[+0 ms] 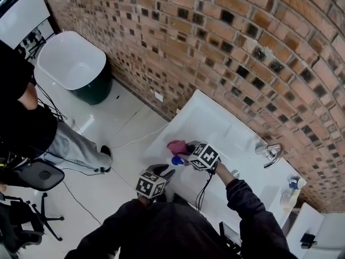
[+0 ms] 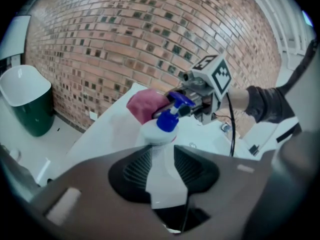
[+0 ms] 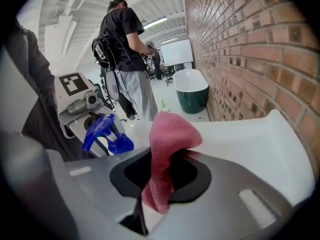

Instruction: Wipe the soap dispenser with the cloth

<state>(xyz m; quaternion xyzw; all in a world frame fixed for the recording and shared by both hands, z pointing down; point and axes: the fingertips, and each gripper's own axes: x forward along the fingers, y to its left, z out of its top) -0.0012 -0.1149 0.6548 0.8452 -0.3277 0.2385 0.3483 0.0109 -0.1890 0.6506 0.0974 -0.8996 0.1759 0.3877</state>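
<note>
Right gripper view: cloth point(image 3: 169, 149) pinched beside soap dispenser point(image 3: 104, 133)

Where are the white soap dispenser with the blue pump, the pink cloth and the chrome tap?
White soap dispenser with blue pump point(image 2: 161, 166): left gripper view, its white body.
Pink cloth point(image 3: 171, 134): right gripper view, its upper fold.
Chrome tap point(image 1: 271, 154): head view, its chrome body.

Over the white counter point(image 1: 215, 124), the pink cloth point(image 1: 176, 145) sits at the tip of the right gripper point(image 1: 190, 150), beside the soap dispenser point(image 1: 177, 160) (blue top showing), just above the left gripper point(image 1: 162, 175).
</note>
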